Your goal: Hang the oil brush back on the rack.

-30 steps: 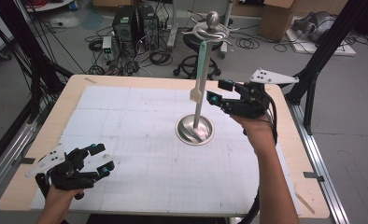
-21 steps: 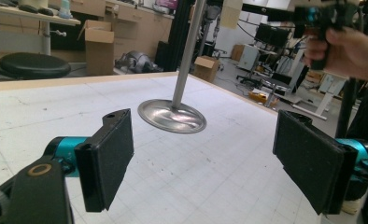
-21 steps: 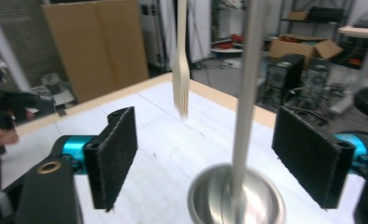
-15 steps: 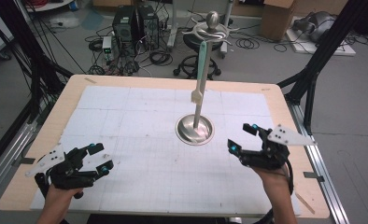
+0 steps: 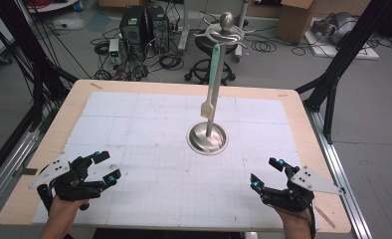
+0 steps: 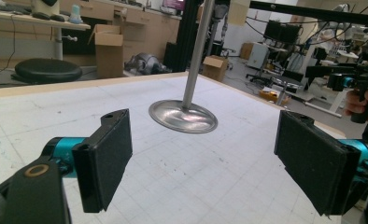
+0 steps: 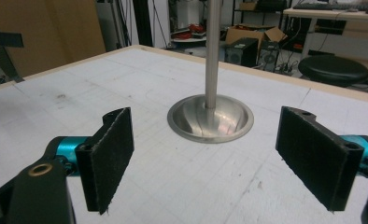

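A steel stand point(image 5: 207, 138) with a round base rises from the middle of the white mat. From its hooked top hangs a pale green spatula point(image 5: 212, 82), blade down. My right gripper point(image 5: 265, 173) is low at the near right of the table, well apart from the stand. Its jaws have just been opening, they stand open, and nothing is between them. The right gripper view looks between those jaws point(image 7: 205, 154) at the stand base point(image 7: 210, 119). My left gripper point(image 5: 108, 165) rests open and empty at the near left, with the base point(image 6: 184, 115) ahead of it.
A white gridded mat point(image 5: 149, 124) covers the wooden table point(image 5: 69, 107). Black frame posts point(image 5: 333, 74) stand at the table's sides. A stool point(image 5: 214, 50), computer cases point(image 5: 142, 25) and cables lie on the floor beyond the far edge.
My right gripper has drawn back from beside the hanging spatula and come down to the near right of the table. The spatula stays on the stand. The left gripper has not moved.
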Available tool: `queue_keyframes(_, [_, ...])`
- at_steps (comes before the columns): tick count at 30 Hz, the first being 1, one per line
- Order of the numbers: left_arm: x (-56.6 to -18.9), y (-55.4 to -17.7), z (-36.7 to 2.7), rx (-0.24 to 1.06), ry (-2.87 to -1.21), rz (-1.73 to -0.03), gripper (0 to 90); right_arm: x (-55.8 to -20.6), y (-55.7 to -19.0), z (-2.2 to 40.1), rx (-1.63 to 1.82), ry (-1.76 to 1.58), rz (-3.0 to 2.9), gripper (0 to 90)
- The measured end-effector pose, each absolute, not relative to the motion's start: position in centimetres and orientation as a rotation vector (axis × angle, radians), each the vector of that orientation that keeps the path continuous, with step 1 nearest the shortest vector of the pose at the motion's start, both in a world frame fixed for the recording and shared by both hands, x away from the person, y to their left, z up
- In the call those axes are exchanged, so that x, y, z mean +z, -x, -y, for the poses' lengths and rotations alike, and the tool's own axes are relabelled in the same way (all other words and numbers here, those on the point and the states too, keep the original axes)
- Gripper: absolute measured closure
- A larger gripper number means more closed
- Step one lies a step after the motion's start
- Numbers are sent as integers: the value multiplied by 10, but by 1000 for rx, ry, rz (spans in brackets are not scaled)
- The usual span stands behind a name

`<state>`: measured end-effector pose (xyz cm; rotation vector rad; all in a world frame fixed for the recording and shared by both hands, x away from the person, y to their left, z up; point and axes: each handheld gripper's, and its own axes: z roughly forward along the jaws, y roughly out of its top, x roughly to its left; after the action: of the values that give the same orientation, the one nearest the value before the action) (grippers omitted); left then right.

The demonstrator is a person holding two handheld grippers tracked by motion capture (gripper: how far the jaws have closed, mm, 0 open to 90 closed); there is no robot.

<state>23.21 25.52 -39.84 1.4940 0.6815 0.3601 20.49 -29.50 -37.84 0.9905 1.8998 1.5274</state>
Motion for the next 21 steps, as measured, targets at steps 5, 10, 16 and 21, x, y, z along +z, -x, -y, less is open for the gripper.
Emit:
queue_keyframes(5, [-399, -231, -255, 362, -1499, -688, 197, -385, -202, 298, 1532, -1007, -1906, 185])
queue_keyframes(10, [-399, -231, -256, 376, -1501, -697, 198, -389, -200, 300, 1531, -1021, -1908, 185])
queue_keyframes(16, [-400, -230, -257, 372, -1516, -697, 198, -391, -197, 302, 1535, -1040, -1903, 186])
queue_keyframes(21, [-400, -230, -257, 366, -1506, -697, 198, -391, -196, 305, 1565, -1061, -1868, 186])
